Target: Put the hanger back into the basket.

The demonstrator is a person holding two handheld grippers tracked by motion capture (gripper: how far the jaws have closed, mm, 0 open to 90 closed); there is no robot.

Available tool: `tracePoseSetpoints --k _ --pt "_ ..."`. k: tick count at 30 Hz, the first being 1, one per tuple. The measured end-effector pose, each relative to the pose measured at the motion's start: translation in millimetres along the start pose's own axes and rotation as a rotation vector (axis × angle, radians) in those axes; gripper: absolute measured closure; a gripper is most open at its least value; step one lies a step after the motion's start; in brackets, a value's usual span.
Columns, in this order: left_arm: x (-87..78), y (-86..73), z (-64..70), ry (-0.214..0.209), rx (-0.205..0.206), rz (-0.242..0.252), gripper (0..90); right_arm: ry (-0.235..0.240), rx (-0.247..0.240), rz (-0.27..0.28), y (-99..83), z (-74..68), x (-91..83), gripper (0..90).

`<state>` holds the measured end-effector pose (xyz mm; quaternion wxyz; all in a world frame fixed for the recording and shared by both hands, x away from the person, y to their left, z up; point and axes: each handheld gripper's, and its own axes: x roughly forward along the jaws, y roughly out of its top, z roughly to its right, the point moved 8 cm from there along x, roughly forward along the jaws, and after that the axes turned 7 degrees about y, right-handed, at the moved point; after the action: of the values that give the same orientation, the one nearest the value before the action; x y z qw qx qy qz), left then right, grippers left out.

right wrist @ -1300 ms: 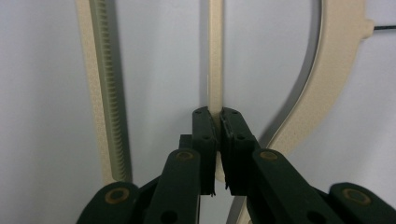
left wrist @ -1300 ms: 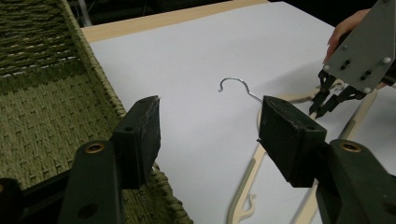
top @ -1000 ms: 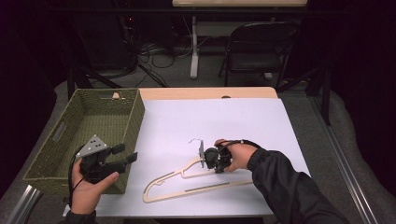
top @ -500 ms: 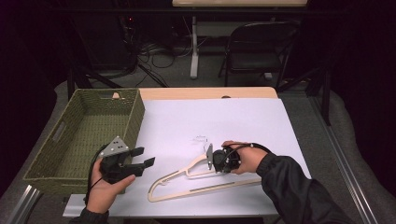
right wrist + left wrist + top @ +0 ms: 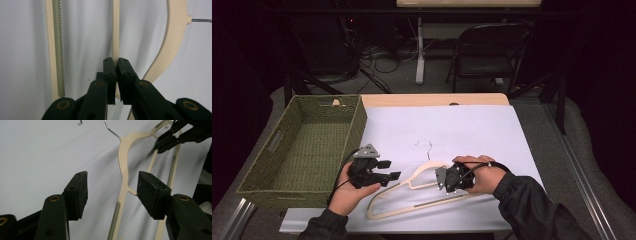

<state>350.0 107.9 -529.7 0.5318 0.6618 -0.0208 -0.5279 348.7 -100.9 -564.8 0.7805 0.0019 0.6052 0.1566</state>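
A cream plastic hanger [image 5: 384,212] with a wire hook lies on the white sheet [image 5: 462,130]. My right gripper [image 5: 440,181] is shut on the hanger's thin inner bar; the right gripper view shows both jaws [image 5: 116,62] pinched on that bar beside the curved shoulder of the hanger [image 5: 172,37]. My left gripper [image 5: 390,169] is open at the hanger's left shoulder. In the left gripper view the hanger's arm [image 5: 123,170] runs between the spread jaws of the left gripper [image 5: 112,187], untouched, and the right gripper [image 5: 160,143] shows at the top right.
A green woven basket [image 5: 272,165] stands at the table's left, close behind my left hand. A strip of bare wooden tabletop [image 5: 437,99] shows at the far edge. A folding chair [image 5: 487,50] and cables lie beyond the table.
My left gripper has moved right, away from the basket, and come up to the hanger's left shoulder. The right gripper has shifted the hanger slightly right and nearer to the front.
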Motion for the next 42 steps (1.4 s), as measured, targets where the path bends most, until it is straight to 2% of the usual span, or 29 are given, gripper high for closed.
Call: tracePoseSetpoints --k 1,2,3,4,8,12,14,15,17,21,22,23,26,28,29,32,36,37,42 --pt "5.2 -0.1 0.9 -0.014 0.002 -0.014 42.5 0.0 0.0 0.0 0.0 0.0 0.0 85.5" --pt "11.0 0.1 2.4 -0.034 -0.001 -0.019 44.5 0.06 -0.001 -0.089 -3.7 -3.5 -7.0 85.4" --pt "16.3 -0.3 3.8 -0.054 -0.006 -0.032 44.8 0.024 -0.006 -0.037 -1.1 -2.1 -3.5 85.5" --pt "21.6 -0.6 4.9 -0.06 -0.008 -0.044 46.1 0.02 -0.006 -0.061 -2.2 -2.2 -5.1 85.5" --pt "42.2 0.1 12.0 -0.088 0.009 -0.093 49.4 0.019 -0.013 -0.045 -1.0 -2.6 -3.0 85.5" --pt "51.5 2.7 16.3 -0.101 0.022 -0.106 51.9 0.019 -0.016 -0.043 -0.2 -2.3 -3.0 85.5" --pt "57.8 3.3 17.0 -0.108 0.018 -0.121 53.5 0.014 -0.016 -0.059 -0.5 -2.2 -4.5 85.4" --pt "61.3 3.4 17.9 -0.122 0.005 -0.13 54.5 0.015 -0.012 -0.041 0.5 -2.7 -3.1 85.4" --pt "65.4 3.4 19.6 -0.139 -0.001 -0.141 59.2 0.018 -0.02 -0.044 1.2 -2.6 -2.6 85.4" --pt "72.6 1.4 21.0 -0.129 0.011 -0.173 64.2 0.011 -0.018 -0.043 2.1 -3.1 -1.9 85.4" --pt "74.1 0.5 20.7 -0.128 0.011 -0.183 67.2 0.013 -0.035 -0.037 3.5 -2.8 -1.6 85.4" --pt "75.3 -0.4 20.3 -0.134 0.012 -0.192 68.3 0.011 -0.026 -0.041 3.6 -3.5 -1.7 85.4" --pt "77.6 -3.0 19.6 -0.148 -0.001 -0.216 72.6 0.008 -0.04 -0.04 4.6 -3.4 -1.1 85.4" --pt "77.6 -3.2 19.7 -0.157 0.0 -0.219 74.9 0.005 -0.041 -0.056 3.9 -3.2 -1.9 85.4" --pt "77.7 -3.2 19.7 -0.16 0.001 -0.22 75.1 0.009 -0.043 -0.041 4.7 -3.4 -0.6 85.4" --pt "76.9 -2.5 20.0 -0.176 -0.013 -0.219 75.7 0.009 -0.04 -0.045 4.1 -3.7 -0.1 85.4" --pt "72.7 0.4 20.0 -0.188 -0.024 -0.198 76.6 0.003 -0.035 -0.041 3.7 -1.9 -0.3 85.3" --pt "68.8 2.9 21.7 -0.221 -0.032 -0.18 76.8 0.015 -0.031 -0.047 3.3 -2.1 -0.9 85.3" --pt "60.6 7.2 25.1 -0.241 -0.02 -0.151 77.5 0.002 -0.016 -0.034 3.7 -0.9 -1.5 85.0"
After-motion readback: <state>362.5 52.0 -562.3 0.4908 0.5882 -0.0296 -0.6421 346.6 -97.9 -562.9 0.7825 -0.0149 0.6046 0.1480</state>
